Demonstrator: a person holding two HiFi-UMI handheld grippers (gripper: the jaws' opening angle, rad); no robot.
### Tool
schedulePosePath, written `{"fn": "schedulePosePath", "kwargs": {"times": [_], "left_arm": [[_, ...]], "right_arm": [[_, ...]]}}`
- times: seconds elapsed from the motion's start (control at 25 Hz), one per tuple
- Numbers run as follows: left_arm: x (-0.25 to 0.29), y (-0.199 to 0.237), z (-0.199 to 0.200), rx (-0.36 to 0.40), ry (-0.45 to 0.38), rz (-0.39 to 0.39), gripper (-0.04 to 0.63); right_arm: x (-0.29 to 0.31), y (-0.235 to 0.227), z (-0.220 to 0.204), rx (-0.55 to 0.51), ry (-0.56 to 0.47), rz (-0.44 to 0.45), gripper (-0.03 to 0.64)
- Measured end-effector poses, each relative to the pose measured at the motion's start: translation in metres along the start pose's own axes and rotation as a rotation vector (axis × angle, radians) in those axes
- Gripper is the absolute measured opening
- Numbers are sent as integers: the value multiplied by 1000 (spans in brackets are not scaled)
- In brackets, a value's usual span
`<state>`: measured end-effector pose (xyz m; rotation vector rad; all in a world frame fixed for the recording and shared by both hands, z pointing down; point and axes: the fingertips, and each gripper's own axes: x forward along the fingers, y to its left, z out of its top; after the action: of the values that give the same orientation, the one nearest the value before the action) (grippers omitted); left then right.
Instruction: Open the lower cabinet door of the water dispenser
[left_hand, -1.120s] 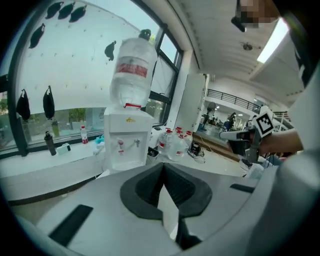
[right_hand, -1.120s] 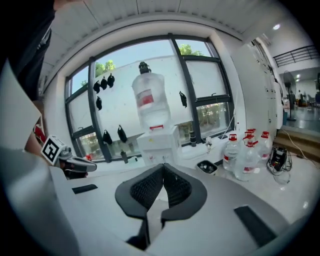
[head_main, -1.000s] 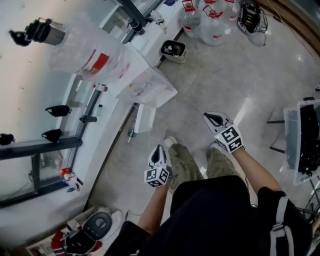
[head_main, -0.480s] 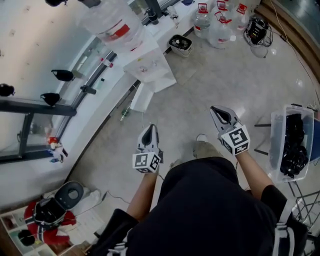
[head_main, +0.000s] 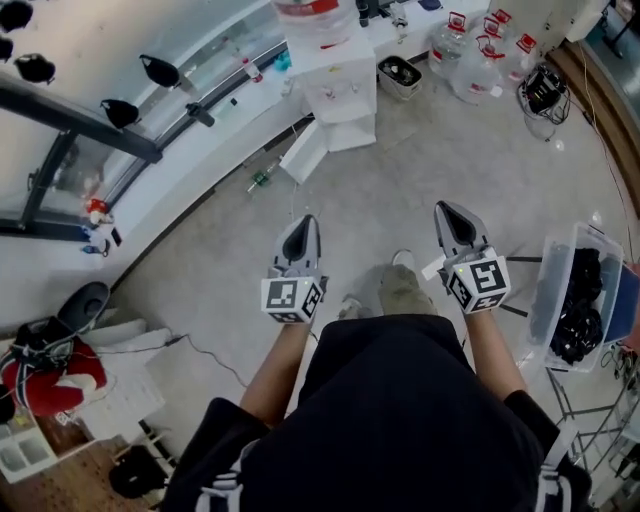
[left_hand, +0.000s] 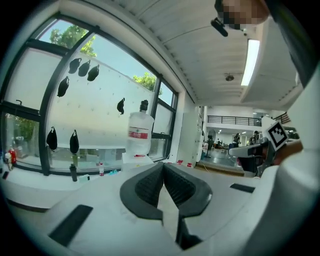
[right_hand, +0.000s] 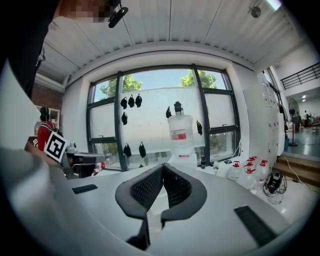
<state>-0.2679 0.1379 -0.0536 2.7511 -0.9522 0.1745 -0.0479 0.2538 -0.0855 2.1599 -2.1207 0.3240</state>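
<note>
Water dispenser (head_main: 335, 85) stands on the floor (head_main: 400, 190) at its far edge, backed against the window ledge (head_main: 215, 135), with a big bottle (head_main: 312, 10) upturned on top. From the head view we see a white flap (head_main: 303, 152) jutting out at its foot; we cannot tell whether that is the lower door. Spare bottles (head_main: 470, 60) stand just to its right, and a bin (head_main: 552, 285) sits at the floor's right edge. We hold the left claw (head_main: 302, 228) and the right claw (head_main: 450, 212) out side by side, both well apart from the dispenser and touching nothing.

In the left gripper view our left claw (left_hand: 163, 167) has its jaws pressed together with nothing between them, and the dispenser (left_hand: 136, 159) shows beyond its tips, before the window (left_hand: 75, 110).

In the right gripper view our right claw (right_hand: 163, 167) is likewise closed and empty, with the dispenser (right_hand: 182, 159) straight ahead, slightly right of its tips.
</note>
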Motion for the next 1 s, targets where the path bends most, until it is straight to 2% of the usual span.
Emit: {"fn": "schedulePosePath", "kwargs": {"times": [0.24, 0.48, 0.56, 0.64, 0.84, 1.0], "left_arm": [[-51, 15, 1, 7, -22, 22, 3], [-90, 25, 1, 45, -47, 41, 3], [-101, 31, 3, 52, -56, 50, 3], [-109, 36, 2, 52, -58, 55, 3], [-120, 45, -7, 14, -40, 57, 3], [-125, 45, -10, 24, -36, 47, 3]], "right_arm": [[-12, 51, -13, -9, 6, 16, 0], [-21, 78, -15, -30, 3, 27, -2], [-24, 85, -13, 2, -2, 34, -2], [-25, 90, -13, 33, -1, 39, -2], [-17, 104, -15, 12, 13, 40, -2], [-9, 118, -5, 28, -5, 39, -2]]}}
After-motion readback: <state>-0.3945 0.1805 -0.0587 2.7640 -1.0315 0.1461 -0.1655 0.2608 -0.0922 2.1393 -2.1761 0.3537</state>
